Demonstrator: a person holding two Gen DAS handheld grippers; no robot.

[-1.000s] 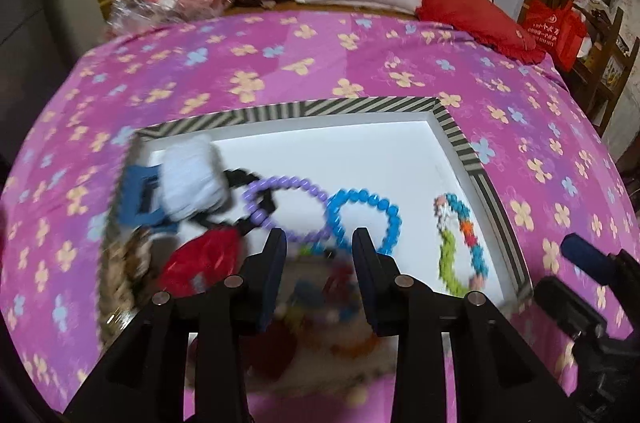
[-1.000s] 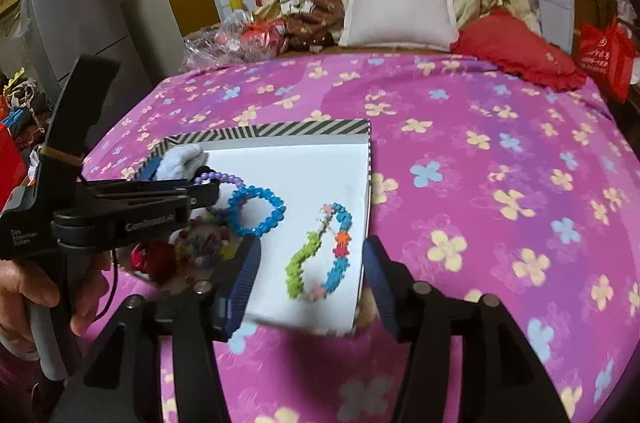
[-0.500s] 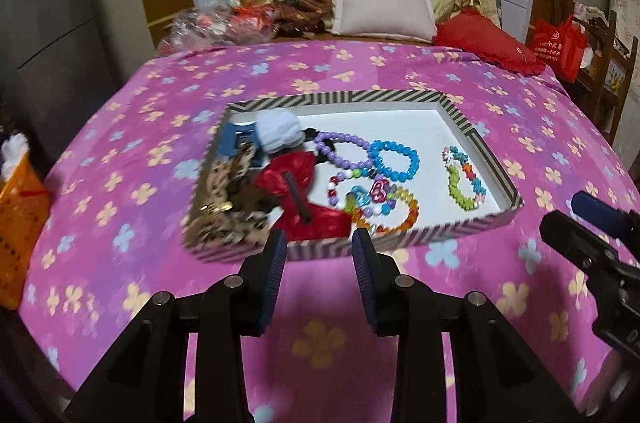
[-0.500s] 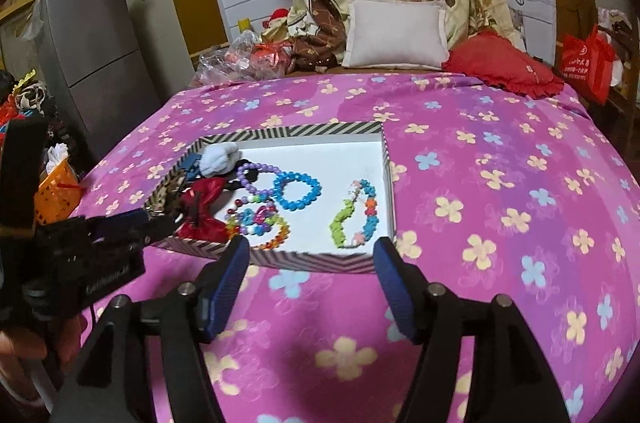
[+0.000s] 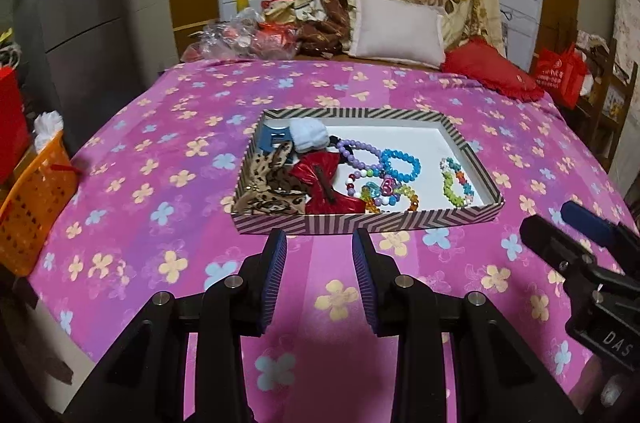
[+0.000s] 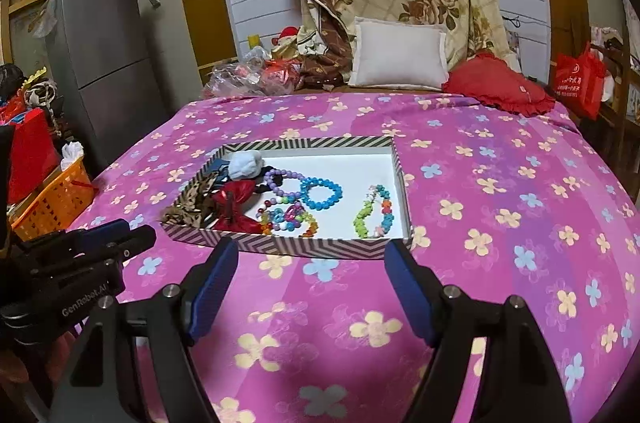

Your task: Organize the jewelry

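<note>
Tray [image 5: 360, 221]: striped rim, white floor, lying on the pink flowered bedspread [image 5: 160, 159], at 12 o'clock from both grippers.
Left gripper [image 5: 319, 263]: partly open, nothing between the pads, hovering just short of the tray's near wall.
Right gripper [image 6: 310, 277]: jaws opening, wide, nothing between them, near the tray's near wall.
Blue bracelet [image 5: 400, 165]: mid-tray, touching the purple bracelet [image 5: 358, 153] at its 10 o'clock.
Green bracelet [image 6: 374, 211]: alone at the tray's 3 o'clock side.
Red bow [image 5: 324, 187]: at the 8 o'clock side, beside leopard bows [image 5: 268, 183].
Orange basket [image 6: 56, 199]: off the bed at 9 o'clock.
</note>
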